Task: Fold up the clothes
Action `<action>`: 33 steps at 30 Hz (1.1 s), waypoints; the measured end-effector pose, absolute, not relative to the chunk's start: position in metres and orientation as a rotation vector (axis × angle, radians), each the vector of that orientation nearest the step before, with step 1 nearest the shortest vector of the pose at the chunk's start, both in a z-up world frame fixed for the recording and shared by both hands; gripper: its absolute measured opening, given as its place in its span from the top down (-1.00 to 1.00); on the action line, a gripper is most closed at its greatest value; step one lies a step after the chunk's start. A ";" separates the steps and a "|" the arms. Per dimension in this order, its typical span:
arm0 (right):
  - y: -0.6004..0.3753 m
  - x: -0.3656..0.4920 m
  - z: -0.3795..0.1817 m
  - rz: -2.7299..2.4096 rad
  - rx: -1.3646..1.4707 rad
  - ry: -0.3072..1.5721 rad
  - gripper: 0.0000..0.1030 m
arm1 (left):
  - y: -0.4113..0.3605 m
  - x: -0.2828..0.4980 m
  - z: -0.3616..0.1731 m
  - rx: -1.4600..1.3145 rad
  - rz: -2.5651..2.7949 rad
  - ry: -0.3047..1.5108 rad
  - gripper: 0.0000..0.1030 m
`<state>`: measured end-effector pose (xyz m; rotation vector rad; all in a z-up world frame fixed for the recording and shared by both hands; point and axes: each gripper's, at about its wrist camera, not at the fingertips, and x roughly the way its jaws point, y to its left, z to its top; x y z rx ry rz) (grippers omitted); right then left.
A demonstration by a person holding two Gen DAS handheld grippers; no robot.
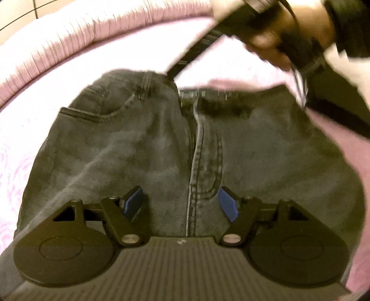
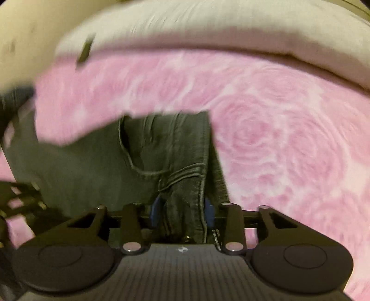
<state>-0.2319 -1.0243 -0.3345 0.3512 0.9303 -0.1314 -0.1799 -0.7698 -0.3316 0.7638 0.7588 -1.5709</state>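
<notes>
Dark grey jeans (image 1: pixel 138 143) lie front up on a pink bedspread, waistband at the far side. My left gripper (image 1: pixel 180 202) hovers open over the fly seam, its blue pads wide apart with flat denim below them. At the top right, a blurred hand (image 1: pixel 300 25) holds a black tool at the waistband's right end. In the right wrist view my right gripper (image 2: pixel 182 208) stands partly open. A bunched fold of the jeans (image 2: pixel 92 166) by the pocket corner rises loosely between its blue pads.
The rose-patterned pink bedspread (image 2: pixel 289 139) stretches to the right. A cream pillow or duvet (image 2: pixel 208 27) lies along the far side. A ruffled pink edge (image 1: pixel 57 46) and tiled floor (image 1: pixel 23 9) show at the left. Black gripper parts (image 2: pixel 20 196) sit at the left.
</notes>
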 end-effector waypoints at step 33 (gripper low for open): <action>-0.994 -0.321 -0.338 -0.349 0.283 0.895 0.40 | -0.766 -0.152 -0.320 0.804 -1.453 0.702 -0.39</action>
